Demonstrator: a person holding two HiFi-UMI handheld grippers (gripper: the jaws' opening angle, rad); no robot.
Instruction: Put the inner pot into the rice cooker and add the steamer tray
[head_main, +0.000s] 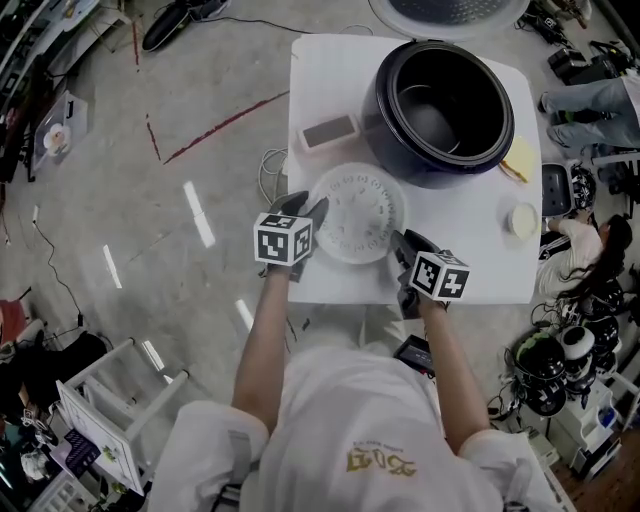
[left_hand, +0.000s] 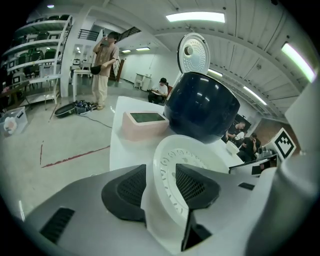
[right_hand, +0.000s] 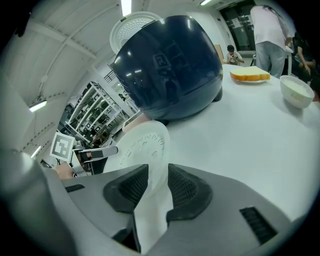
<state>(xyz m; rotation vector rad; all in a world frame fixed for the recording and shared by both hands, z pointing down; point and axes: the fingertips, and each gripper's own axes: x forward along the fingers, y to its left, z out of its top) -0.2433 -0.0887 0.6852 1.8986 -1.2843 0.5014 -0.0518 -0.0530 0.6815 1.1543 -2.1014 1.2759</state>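
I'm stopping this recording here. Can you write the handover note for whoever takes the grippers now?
Left gripper: shut on the steamer tray, at its left rim.
Right gripper: shut on the tray's right rim.
Tray: on the table, in front of the open rice cooker.
Done: the inner pot appears seated in the cooker.
Left: lift the tray level and set it into the pot.
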